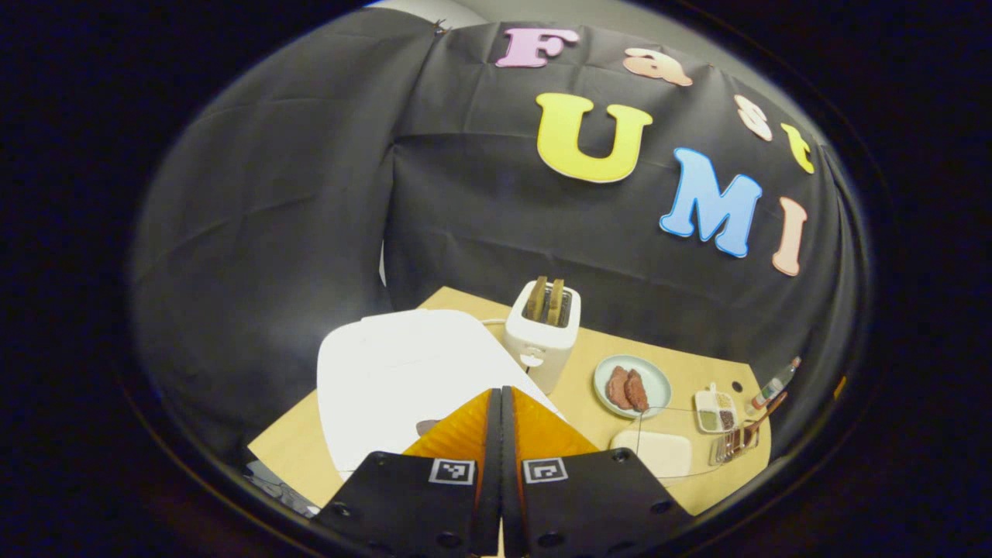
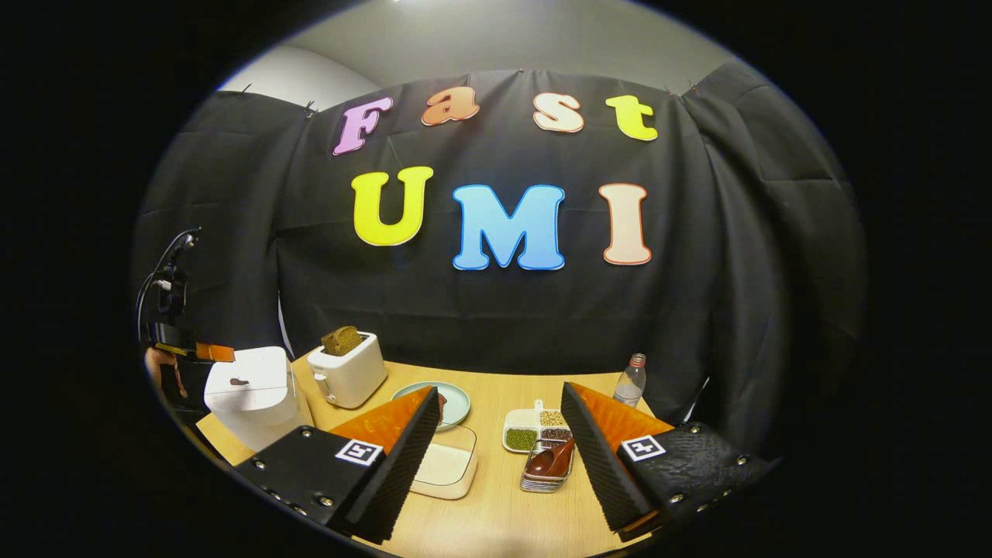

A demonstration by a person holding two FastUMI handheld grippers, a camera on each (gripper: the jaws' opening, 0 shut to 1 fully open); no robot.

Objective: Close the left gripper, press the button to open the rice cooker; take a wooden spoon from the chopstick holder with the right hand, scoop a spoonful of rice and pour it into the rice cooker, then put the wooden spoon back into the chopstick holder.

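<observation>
While the left gripper (image 1: 500,403) is hovering with fingers pressed together and empty, the rice cooker (image 1: 403,380) is sitting just below and ahead — lid down, its button (image 1: 427,426) lying just left of the fingertips.

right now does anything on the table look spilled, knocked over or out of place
Nothing stands out. The rice cooker sits upright with its lid down, the toaster and bottle stand straight, the wooden spoon rests in the chopstick holder, and the rice container looks unspilled on the table.
</observation>
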